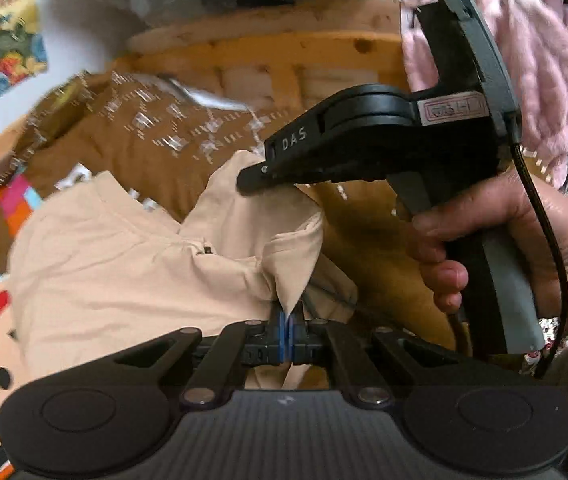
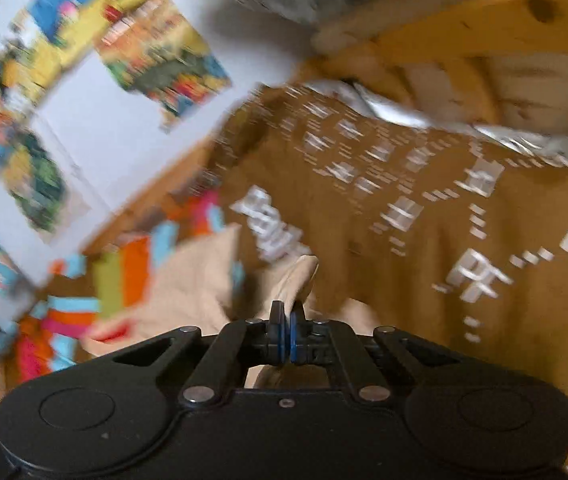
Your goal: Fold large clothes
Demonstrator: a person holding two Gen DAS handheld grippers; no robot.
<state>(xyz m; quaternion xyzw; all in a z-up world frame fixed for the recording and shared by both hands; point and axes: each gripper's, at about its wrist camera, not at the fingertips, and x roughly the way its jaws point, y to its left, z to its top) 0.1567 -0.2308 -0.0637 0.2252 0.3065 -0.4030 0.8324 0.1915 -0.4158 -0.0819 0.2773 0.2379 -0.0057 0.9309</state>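
A large beige garment [image 1: 115, 264] lies rumpled on a brown bedspread with white print [image 1: 155, 148]. My left gripper [image 1: 288, 316] is shut on a pinched fold of that beige cloth, which rises as a peak between the blue pads. In the left wrist view the right gripper [image 1: 257, 178] comes in from the right, held by a hand [image 1: 480, 236], and is shut on another edge of the same garment higher up. In the right wrist view the right gripper [image 2: 287, 316] is shut on a beige fold [image 2: 302, 276], with more of the garment [image 2: 191, 280] below left.
A wooden bed frame [image 1: 267, 44] curves behind the bedspread. A pink fluffy textile [image 1: 540, 60] hangs at the upper right. Colourful patterned cloth [image 2: 83, 300] lies at the left, and posters [image 2: 155, 40] hang on the pale wall. The right wrist view is motion-blurred.
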